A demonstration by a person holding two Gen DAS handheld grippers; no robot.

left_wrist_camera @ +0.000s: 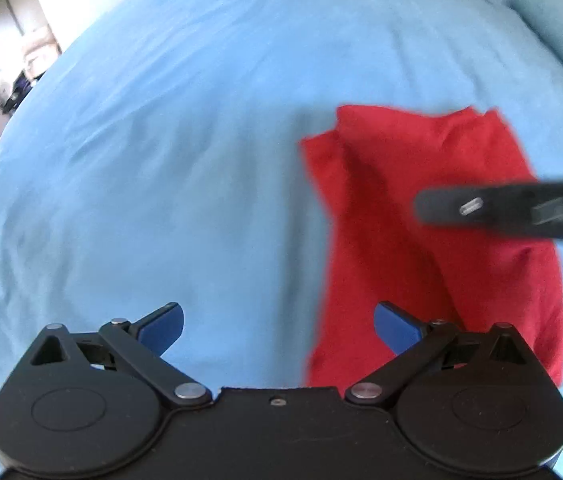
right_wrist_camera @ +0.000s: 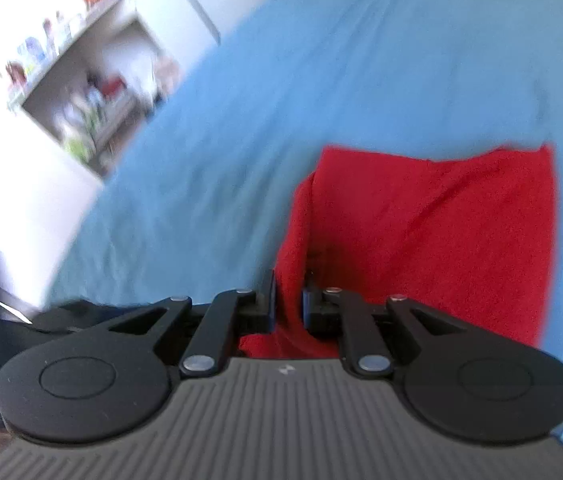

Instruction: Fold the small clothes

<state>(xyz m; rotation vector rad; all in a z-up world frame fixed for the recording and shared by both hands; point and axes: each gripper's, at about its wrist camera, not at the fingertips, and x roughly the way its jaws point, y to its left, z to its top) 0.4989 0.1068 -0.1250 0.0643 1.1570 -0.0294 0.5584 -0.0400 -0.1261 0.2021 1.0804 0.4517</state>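
Observation:
A small red garment (left_wrist_camera: 433,216) lies partly folded on the blue bedsheet (left_wrist_camera: 185,152), to the right in the left wrist view. My left gripper (left_wrist_camera: 279,330) is open and empty, hovering over the sheet just left of the garment's near edge. The right gripper's body (left_wrist_camera: 521,210) reaches in from the right above the garment. In the right wrist view my right gripper (right_wrist_camera: 288,300) is shut on a fold at the left near edge of the red garment (right_wrist_camera: 433,240), with the cloth pinched between the blue pads.
The blue sheet (right_wrist_camera: 321,80) covers the whole bed. Pillows and bedding (left_wrist_camera: 541,8) lie at the far right end. Shelves with small items (right_wrist_camera: 93,96) stand beyond the bed's left edge.

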